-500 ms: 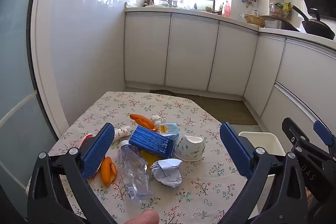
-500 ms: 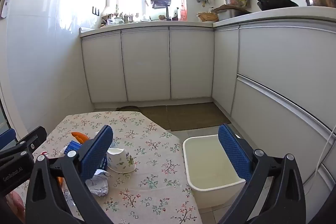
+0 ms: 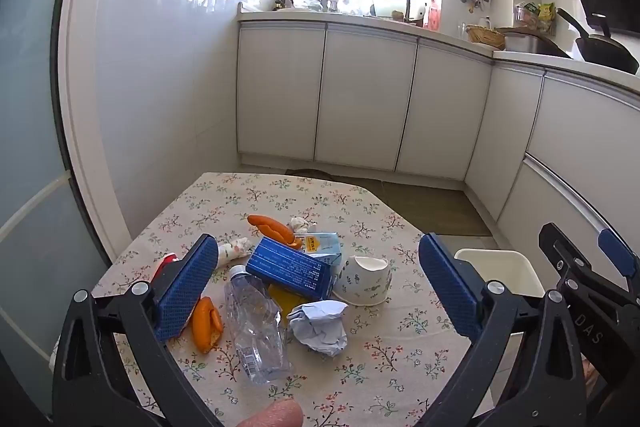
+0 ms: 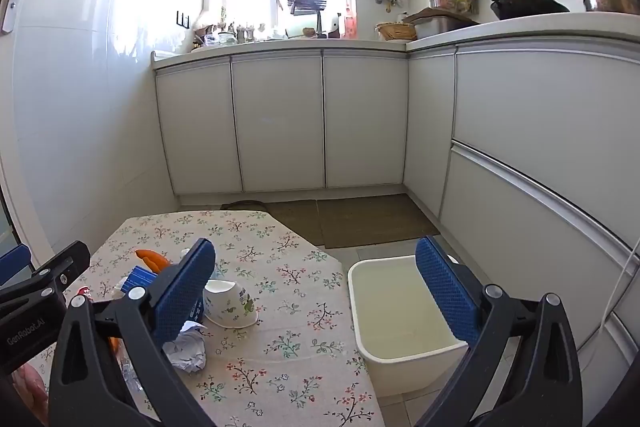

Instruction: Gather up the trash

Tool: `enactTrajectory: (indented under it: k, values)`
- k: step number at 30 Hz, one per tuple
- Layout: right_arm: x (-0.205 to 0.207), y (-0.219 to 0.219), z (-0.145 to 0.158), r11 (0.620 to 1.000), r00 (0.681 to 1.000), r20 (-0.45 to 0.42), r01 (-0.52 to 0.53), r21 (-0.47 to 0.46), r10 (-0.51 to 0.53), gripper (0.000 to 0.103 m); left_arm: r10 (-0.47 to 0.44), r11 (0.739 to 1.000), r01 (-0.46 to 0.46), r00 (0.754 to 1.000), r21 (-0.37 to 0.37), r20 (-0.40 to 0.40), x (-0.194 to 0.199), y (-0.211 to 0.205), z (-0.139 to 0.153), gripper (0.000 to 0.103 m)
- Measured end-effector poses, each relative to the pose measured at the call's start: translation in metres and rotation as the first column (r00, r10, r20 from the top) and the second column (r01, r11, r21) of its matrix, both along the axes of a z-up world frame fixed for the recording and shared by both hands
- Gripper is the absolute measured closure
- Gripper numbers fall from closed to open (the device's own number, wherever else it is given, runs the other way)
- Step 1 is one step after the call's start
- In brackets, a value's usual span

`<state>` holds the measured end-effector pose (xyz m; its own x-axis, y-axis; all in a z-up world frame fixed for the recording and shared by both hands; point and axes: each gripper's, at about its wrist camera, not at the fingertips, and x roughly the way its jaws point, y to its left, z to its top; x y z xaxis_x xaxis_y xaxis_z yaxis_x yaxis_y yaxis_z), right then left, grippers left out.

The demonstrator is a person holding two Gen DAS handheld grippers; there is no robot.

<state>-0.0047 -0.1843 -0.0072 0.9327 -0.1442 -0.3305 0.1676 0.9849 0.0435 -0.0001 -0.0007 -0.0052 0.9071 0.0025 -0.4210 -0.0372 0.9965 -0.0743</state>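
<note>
Trash lies piled on a floral-cloth table [image 3: 280, 195]: a crushed clear plastic bottle [image 3: 256, 327], a crumpled white paper ball [image 3: 320, 323], a blue carton [image 3: 290, 267], a tipped paper cup [image 3: 366, 281], orange peels [image 3: 206, 323] and small wrappers. My left gripper [image 3: 316, 291] is open and empty, hovering above the pile. My right gripper [image 4: 316, 291] is open and empty, over the table's right edge; the cup [image 4: 228, 303] and paper ball [image 4: 188, 347] lie by its left finger. A white bin [image 4: 400, 319] stands on the floor to the right of the table.
White kitchen cabinets [image 4: 280, 123] run along the back and right walls. A white wall [image 3: 160, 107] borders the table's left side. Brown floor mats [image 4: 360, 219] lie beyond the table. The bin [image 3: 500, 271] also shows in the left wrist view.
</note>
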Motion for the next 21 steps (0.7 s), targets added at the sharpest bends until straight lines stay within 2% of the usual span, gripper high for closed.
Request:
enactTrajectory:
  k: [16, 19, 21]
  values:
    - [0.0003, 0.0003, -0.0034, 1.0, 1.0, -0.015, -0.003, 0.008, 0.003, 0.005, 0.002, 1.0, -0.003, 0.999, -0.025, -0.035, 0.002, 0.0023, -0.005, 0.007]
    - [0.0014, 0.0001, -0.0038, 1.0, 1.0, -0.025, -0.003, 0.002, 0.003, 0.005, 0.0, 0.998, -0.005, 0.997, -0.058, -0.08, 0.0044, 0.0053, -0.0048, 0.007]
    - [0.0017, -0.0004, -0.0041, 1.0, 1.0, -0.028, -0.005, 0.004, 0.005, 0.005, -0.001, 0.998, -0.005, 0.997, -0.07, -0.083, 0.0056, 0.0063, -0.0049, 0.007]
